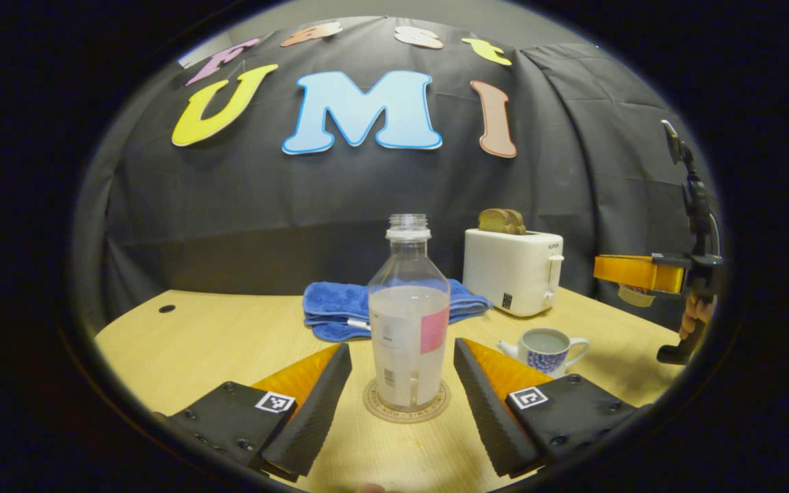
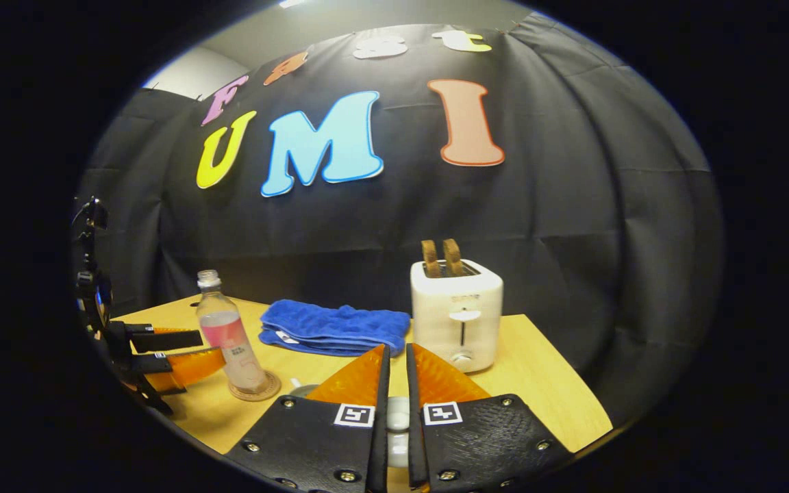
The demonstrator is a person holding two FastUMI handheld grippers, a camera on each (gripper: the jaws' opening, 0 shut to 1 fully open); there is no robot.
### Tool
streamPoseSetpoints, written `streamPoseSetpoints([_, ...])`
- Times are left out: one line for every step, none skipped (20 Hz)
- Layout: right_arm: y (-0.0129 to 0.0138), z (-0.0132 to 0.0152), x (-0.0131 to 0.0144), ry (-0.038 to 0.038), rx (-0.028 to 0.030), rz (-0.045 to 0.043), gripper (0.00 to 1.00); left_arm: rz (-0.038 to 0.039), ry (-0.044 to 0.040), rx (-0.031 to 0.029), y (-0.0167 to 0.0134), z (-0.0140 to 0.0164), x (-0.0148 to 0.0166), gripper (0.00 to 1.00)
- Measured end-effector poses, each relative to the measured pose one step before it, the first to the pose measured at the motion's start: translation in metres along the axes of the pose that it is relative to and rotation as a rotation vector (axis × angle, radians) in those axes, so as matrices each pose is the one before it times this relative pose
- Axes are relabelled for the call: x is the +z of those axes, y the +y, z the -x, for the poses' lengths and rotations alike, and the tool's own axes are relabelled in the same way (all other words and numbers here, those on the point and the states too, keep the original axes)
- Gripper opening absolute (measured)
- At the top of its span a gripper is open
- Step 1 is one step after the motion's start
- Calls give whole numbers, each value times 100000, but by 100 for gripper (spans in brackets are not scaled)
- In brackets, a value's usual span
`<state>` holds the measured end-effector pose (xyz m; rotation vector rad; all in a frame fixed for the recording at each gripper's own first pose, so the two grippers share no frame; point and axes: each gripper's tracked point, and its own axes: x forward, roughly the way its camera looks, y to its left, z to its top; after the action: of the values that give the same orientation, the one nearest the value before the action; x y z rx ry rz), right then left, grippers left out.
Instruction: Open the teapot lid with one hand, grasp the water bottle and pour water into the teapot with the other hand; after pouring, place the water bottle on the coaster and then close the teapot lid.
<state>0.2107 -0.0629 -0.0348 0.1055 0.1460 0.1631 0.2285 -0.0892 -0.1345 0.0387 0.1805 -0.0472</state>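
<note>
A clear water bottle, uncapped and about half full, stands upright on a round coaster. My left gripper is open, with a finger on each side of the bottle and a gap on both sides. The small white teapot stands open to the right, with water inside. At the far right a hand holds my right gripper up above the table, with the pale lid under its fingers. In the right gripper view the right gripper is shut on the lid. The bottle and the left gripper show at the left.
A folded blue towel lies behind the bottle. A white toaster with toast in its slots stands at the back right, behind the teapot. The wooden table ends close behind the toaster at the black cloth wall.
</note>
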Motion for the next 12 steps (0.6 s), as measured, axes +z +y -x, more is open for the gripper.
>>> streamPoseSetpoints([1252, -588, 128, 697, 2932, -1150, 12, 949, 228, 243, 3, 393, -107, 100])
streamPoseSetpoints([953, -624, -20, 406, 2426, -1392, 12, 398, 10, -50, -126, 278, -192, 100])
streamPoseSetpoints([785, -658, -38, 882, 1848, -1608, 12, -98, -331, 970, 149, 344, -6, 100])
streamPoseSetpoints([764, -701, -161, 496, 2115, -2443, 12, -377, -848, 630, 152, 323, 15, 100])
streamPoseSetpoints([651, -730, -327, 783, 1612, -2780, 12, -305, -894, -63, -76, 214, 20, 100])
streamPoseSetpoints([449, -725, -609, 1490, 1310, -2496, 12, 287, -1293, -215, -27, 252, 27, 100])
streamPoseSetpoints([290, -777, -474, 1221, 357, -1899, 12, 1283, -1250, -904, -339, 14, 181, 100])
streamPoseSetpoints([36, -658, -502, 719, -597, -1102, 12, 1686, -413, -1539, -499, 124, -65, 100])
streamPoseSetpoints([13, -611, -425, 529, -558, -786, 12, 1498, 40, -970, -337, -27, 72, 100])
streamPoseSetpoints([223, -472, -532, 796, 28, -691, 12, 894, 145, -900, -304, 222, -21, 100])
streamPoseSetpoints([235, -465, -526, 1049, -59, 154, 12, 398, -713, -315, -85, 146, 241, 100])
streamPoseSetpoints([200, -388, -765, 903, -310, 1183, 12, -95, -315, -457, -51, 31, -15, 100])
